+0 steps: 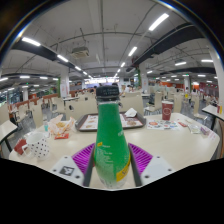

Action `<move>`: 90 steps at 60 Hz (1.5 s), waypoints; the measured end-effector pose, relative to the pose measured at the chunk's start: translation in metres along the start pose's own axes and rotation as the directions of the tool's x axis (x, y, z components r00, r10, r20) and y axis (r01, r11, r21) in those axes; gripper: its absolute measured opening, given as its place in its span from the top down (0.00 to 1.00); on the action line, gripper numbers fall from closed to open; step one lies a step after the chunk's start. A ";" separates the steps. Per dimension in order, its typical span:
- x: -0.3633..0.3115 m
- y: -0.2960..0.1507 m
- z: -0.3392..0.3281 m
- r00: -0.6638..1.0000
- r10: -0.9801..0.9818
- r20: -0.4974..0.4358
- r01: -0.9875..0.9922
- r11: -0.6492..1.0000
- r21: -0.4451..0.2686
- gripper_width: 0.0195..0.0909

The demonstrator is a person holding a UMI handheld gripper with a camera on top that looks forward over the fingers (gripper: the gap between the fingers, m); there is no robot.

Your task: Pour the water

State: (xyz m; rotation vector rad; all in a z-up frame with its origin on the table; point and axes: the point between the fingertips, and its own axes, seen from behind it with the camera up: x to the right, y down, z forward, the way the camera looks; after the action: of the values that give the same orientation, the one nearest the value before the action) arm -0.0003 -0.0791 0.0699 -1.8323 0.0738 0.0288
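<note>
gripping green bottle (110,140): gripper (111,160) fingers; table (170,142) beyond

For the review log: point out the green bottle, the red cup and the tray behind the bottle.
green bottle (110,140), gripper view, mid-body, between the gripper (110,160) fingers
red cup (167,109), gripper view, its side wall
tray (90,123), gripper view, bare left part

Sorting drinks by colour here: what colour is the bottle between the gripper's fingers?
Green, with a darker green cap; the bottle shows in the gripper view, held between the pink-padded fingers.
</note>
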 end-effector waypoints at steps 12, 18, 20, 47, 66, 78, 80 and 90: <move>-0.006 -0.006 0.009 0.993 -0.068 -0.091 0.072 0.996 0.046 0.60; -0.020 0.000 0.014 0.992 -0.098 -0.079 0.095 0.995 -0.035 0.72; -0.025 0.000 0.011 0.989 -0.130 -0.070 0.125 0.990 -0.068 0.72; -0.103 -0.067 0.040 0.013 -1.000 -0.025 0.961 0.019 -0.275 0.72; -0.131 -0.105 0.075 -0.610 -0.791 0.053 0.761 -0.602 -0.242 0.73; -0.149 -0.116 0.071 -0.615 -0.788 0.021 0.767 -0.605 -0.214 0.72; -0.148 -0.117 0.070 -0.607 -0.795 0.022 0.773 -0.596 -0.216 0.72; -0.156 -0.127 0.070 -0.333 -0.941 -0.054 0.937 -0.324 -0.127 0.73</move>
State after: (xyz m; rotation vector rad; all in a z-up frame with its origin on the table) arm -0.1467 0.0266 0.1834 -1.2802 -1.5195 -1.4024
